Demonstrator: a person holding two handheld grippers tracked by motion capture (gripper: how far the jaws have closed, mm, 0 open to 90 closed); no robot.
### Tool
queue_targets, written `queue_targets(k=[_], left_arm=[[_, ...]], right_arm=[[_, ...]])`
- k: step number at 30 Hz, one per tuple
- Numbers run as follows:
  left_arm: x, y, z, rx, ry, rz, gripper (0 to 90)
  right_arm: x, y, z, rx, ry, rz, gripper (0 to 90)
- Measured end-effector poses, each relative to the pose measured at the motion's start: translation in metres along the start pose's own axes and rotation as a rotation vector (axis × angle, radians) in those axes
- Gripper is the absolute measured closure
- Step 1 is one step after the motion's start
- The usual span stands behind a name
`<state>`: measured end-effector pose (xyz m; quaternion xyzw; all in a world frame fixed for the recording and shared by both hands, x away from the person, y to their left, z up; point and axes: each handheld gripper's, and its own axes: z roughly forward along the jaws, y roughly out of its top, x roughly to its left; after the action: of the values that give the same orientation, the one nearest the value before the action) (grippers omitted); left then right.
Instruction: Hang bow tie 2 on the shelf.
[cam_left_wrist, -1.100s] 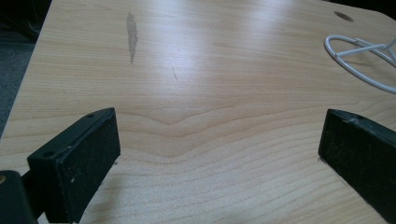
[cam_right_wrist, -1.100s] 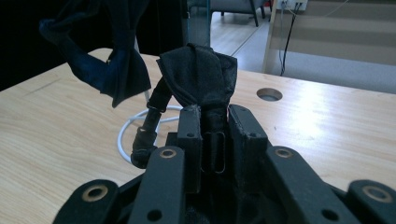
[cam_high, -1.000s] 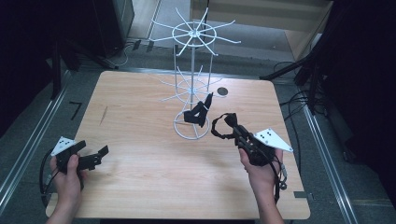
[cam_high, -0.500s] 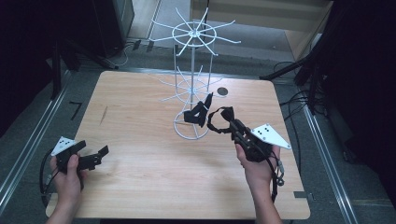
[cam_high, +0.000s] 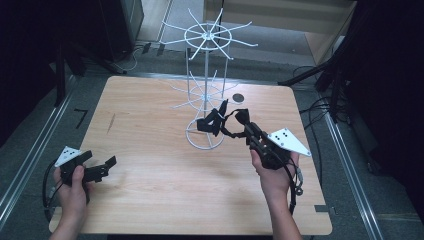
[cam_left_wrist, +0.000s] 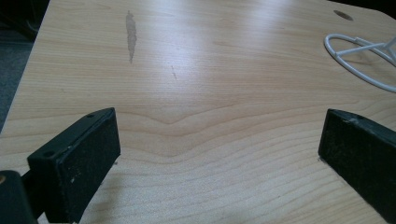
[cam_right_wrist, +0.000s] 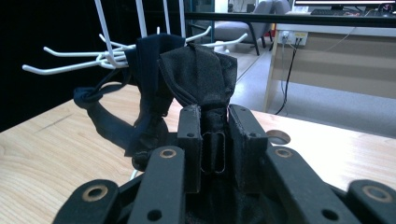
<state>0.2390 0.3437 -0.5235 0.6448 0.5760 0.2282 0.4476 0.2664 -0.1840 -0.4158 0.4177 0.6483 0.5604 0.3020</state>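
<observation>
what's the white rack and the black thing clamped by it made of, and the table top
White rack: looks like thin metal wire with a glossy white coating; slim rods, ring base. Black thing: soft woven fabric, matte, folded and creased, trailing straps; possibly nylon webbing. Table top: light wood or wood-look laminate, smooth with visible grain and a soft sheen.

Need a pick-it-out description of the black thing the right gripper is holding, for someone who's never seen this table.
Start at the white wire rack standing mid-table on the wooden table. At its lower tier of hooks, just above the ring base, hangs a black fabric strap piece, one end clamped in the right gripper. It is the one dark, soft item on the rack; every other hook is bare white wire.
</observation>
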Motion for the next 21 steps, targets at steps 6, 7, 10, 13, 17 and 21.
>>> queue_targets(k=[6,7,10,13,17,21], left_arm=[[0.000,0.000,0.000,0.002,0.000,0.001,0.0],[0.000,0.000,0.000,0.002,0.000,0.001,0.0],[0.000,0.000,0.000,0.001,0.000,0.001,0.0],[0.000,0.000,0.000,0.001,0.000,0.000,0.0],[0.000,0.000,0.000,0.001,-0.001,0.001,0.0],[0.000,0.000,0.000,0.002,-0.001,0.001,0.0]], right_arm=[[0.001,0.007,0.001,-0.011,0.001,0.000,76.5],[0.001,0.007,0.001,-0.011,0.001,0.000,76.5],[0.001,0.010,0.001,-0.022,0.000,-0.005,76.5],[0.000,0.014,0.001,-0.034,-0.004,-0.006,76.5],[-0.001,0.016,0.001,-0.043,-0.008,-0.006,76.5],[-0.002,0.018,0.000,-0.052,-0.008,-0.003,76.5]])
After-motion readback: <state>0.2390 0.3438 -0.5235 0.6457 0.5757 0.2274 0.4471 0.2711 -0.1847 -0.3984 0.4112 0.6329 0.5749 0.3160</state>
